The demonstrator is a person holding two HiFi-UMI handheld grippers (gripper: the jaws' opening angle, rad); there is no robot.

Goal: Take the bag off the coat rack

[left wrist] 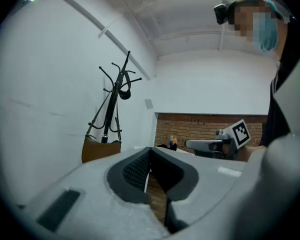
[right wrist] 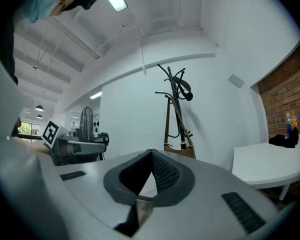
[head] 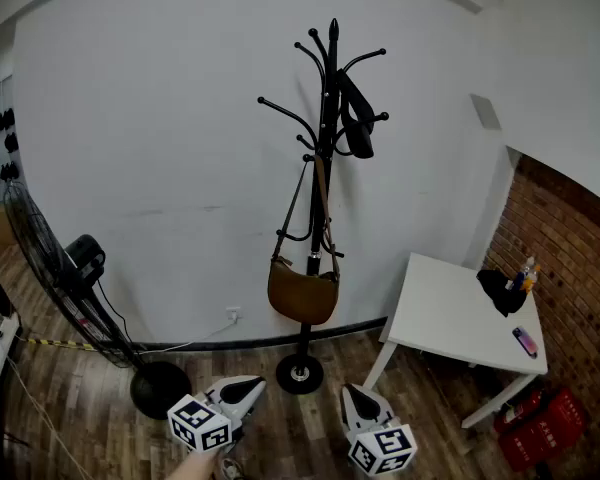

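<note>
Standing fan (head: 65,268) at 9 o'clock of head view, on wood floor (head: 80,418) against white wall. Left gripper (head: 248,386) at 7 o'clock, low in frame, jaws together, nothing between, well apart from bag. Black coat rack (head: 326,168) near centre, upright. Brown bag (head: 302,293) hung by strap on rack, low against pole, roughly 12 o'clock from both grippers. Right gripper (head: 358,398) at 5 o'clock, jaws closed too, empty. White bench (head: 445,318) at 4 o'clock, black object (head: 500,290) near far edge. Red crate (head: 545,423) on floor at 5 o'clock from bench.
</note>
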